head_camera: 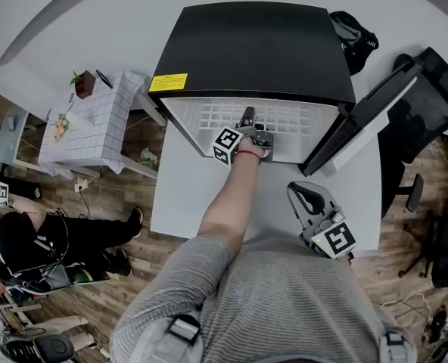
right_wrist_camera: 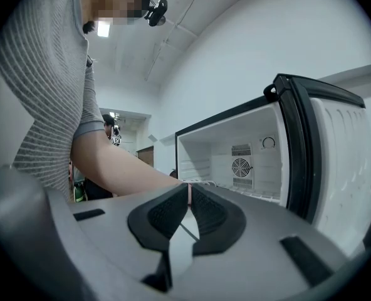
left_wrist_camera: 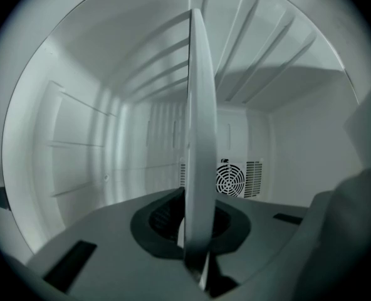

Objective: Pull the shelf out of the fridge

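White table [head_camera: 182,195] bears the open fridge [head_camera: 247,48]; left gripper [head_camera: 248,121] is clamped on the shelf [head_camera: 292,118] edge to pull it; right gripper [head_camera: 300,195] is closed and empty.

From above I see a white table [head_camera: 175,203] standing on a wooden floor [head_camera: 103,308]. Off to my left is a small cloth-covered table [head_camera: 95,127], its cloth printed with a grid. A potted plant [head_camera: 82,84] stands at its far corner. At my lower left a person in black [head_camera: 27,240] sits low, legs stretched toward the white table. On my right a black office chair [head_camera: 436,104] stands just beside the white table. Further back lies what looks like a black bag [head_camera: 353,36], though it is small and dark.
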`<state>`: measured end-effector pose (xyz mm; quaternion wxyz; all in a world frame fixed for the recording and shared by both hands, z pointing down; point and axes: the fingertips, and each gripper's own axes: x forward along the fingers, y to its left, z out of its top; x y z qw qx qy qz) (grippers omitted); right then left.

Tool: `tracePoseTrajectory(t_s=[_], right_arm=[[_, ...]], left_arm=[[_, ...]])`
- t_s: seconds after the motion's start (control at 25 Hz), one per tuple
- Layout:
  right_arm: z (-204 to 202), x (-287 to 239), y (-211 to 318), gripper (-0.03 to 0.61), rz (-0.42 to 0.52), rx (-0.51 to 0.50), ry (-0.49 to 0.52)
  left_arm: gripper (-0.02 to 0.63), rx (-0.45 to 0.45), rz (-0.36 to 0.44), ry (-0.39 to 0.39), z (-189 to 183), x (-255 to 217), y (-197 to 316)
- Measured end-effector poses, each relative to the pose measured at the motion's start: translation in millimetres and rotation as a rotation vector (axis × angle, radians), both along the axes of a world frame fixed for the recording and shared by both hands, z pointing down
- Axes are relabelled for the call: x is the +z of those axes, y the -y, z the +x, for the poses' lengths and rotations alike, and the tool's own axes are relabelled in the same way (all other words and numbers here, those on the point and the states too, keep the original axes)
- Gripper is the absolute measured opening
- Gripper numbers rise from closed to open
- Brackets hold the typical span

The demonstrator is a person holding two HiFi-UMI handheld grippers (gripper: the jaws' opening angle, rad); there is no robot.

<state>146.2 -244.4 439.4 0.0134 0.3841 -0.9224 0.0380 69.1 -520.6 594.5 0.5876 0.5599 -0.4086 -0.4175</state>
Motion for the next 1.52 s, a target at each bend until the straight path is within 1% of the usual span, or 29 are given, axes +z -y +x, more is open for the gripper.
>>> tracePoseTrajectory(t_s=[0.68, 1.52], right_arm=[[2, -4, -2, 0.014, 0.007, -0.010, 0.001], [-1, -12, -9, 0.014, 0.027, -0.024, 0.005]], left_arm=[[0.035, 0.002, -0.003, 0.009, 0, 0, -1], [0.035, -0.007, 0.004, 0.013, -4, -2, -20]])
